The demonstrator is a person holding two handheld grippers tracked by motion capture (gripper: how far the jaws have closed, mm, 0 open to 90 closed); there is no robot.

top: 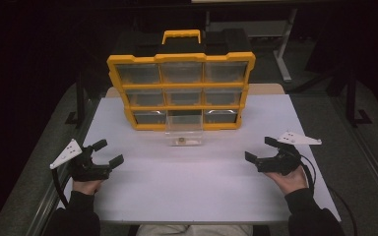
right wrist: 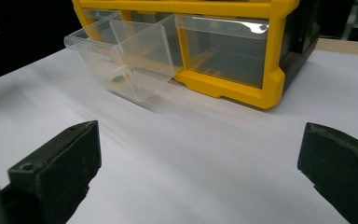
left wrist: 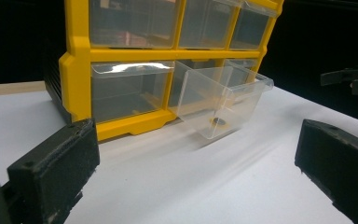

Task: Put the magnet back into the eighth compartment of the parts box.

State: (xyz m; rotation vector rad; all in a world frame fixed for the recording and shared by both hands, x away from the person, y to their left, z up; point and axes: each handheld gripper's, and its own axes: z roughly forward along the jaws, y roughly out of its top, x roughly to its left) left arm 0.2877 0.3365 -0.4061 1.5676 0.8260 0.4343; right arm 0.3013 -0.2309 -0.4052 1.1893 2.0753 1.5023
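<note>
The left gripper (top: 109,153) is resting low on the white table (top: 192,191) with its jaws spread wide, gripping nothing. The right gripper (top: 261,149) is sitting at the table's opposite side, jaws likewise apart and empty. Between them — well apart from both — a clear drawer (top: 184,132) is sticking out from the bottom middle slot of the yellow organizer (top: 181,85), its front end lying on the table. A small dark ring (left wrist: 219,122) is lying inside the drawer.
</note>
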